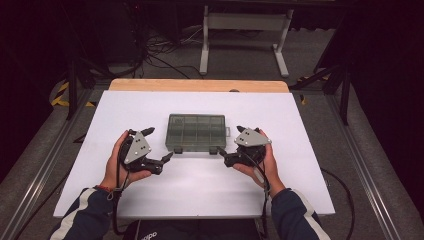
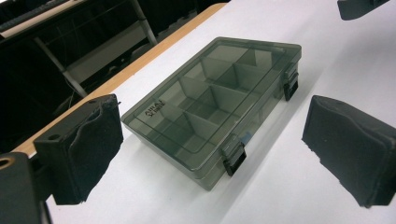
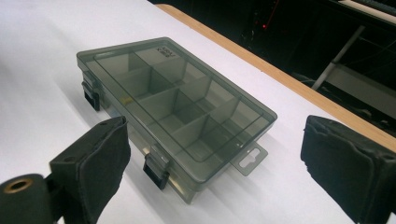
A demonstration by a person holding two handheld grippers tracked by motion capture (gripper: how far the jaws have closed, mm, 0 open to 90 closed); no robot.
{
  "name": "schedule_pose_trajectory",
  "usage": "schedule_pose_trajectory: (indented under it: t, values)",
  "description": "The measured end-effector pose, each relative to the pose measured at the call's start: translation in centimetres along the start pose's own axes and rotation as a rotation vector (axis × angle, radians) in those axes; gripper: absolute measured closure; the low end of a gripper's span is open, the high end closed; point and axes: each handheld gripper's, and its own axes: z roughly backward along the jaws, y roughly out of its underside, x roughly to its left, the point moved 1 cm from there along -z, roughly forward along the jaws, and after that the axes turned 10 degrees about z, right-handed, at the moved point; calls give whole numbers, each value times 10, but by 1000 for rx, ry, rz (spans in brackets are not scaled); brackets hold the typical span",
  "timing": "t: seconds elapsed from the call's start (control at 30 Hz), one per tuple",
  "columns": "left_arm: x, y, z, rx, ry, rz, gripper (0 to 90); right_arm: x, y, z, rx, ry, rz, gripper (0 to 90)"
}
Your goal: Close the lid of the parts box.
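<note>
Right now your left gripper [image 1: 159, 145] sits left of centre in the high view with its jaws spread wide, holding nothing, and your right gripper [image 1: 232, 146] sits right of centre, jaws equally wide and empty. Between them, at the middle of the frame, the smoky plastic box [image 1: 196, 132] lies flat on the white table [image 1: 280, 180] with its lid closed. Both grippers are near the box's lower corners but apart from it. Two black latches [image 2: 235, 158] sit on the box's front edge, and inner dividers show through the lid.
</note>
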Motion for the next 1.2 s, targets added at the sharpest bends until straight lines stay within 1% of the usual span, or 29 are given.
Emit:
schedule_pose_trajectory:
  t: [0.03, 0.07, 0.1, 0.17, 0.33, 0.4, 0.57, 0.6, 0.63, 0.67, 0.8, 0.83, 0.93, 0.97, 1.07, 1.17, 1.2]
  values:
    - [-1, 0, 1, -3, 3, 10, 55, 0, 1, 1, 4, 1, 4, 88]
    - [-1, 0, 2, -6, 2, 8, 55, 1, 1, 2, 6, -1, 7, 89]
    - [-1, 0, 3, -11, 3, 14, 55, 1, 2, 2, 8, -2, 11, 90]
    - [0, 0, 5, -11, 3, 4, 55, 2, 3, 3, 9, -5, 15, 90]
    - [-2, 1, 8, -6, 6, 8, 53, 3, 4, 7, 3, -3, 18, 94]
    - [-2, 1, 10, -6, 3, -3, 53, 3, 5, 10, -3, 2, 22, 96]
    - [-2, 2, 16, -13, 5, 3, 53, 4, 6, 14, -4, 3, 23, 96]
    - [-2, 3, 17, -14, 8, 9, 53, 5, 7, 15, -3, 5, 26, 96]
    - [-2, 3, 19, -15, 3, 0, 53, 5, 8, 16, -2, 5, 28, 96]
    - [-2, 4, 20, -18, 3, 4, 55, 5, 8, 17, 0, 4, 27, 96]
    - [-3, 5, 25, -15, 14, -6, 53, 5, 11, 20, 7, 6, 30, 98]
    - [-3, 6, 27, -8, 16, -3, 52, 6, 12, 21, 7, 7, 30, 98]
    - [-3, 8, 30, -5, 13, -11, 52, 6, 14, 24, 6, 10, 29, 99]
    - [-3, 9, 32, -5, 12, -4, 52, 6, 15, 26, 7, 10, 27, 99]
    - [-2, 12, 36, 2, 11, -10, 52, 6, 18, 29, 8, 13, 21, 100]
    - [-2, 14, 39, 5, 10, -4, 52, 6, 21, 33, 10, 15, 21, 100]
    - [-1, 15, 41, 4, 10, -8, 52, 6, 22, 34, 9, 16, 19, 101]
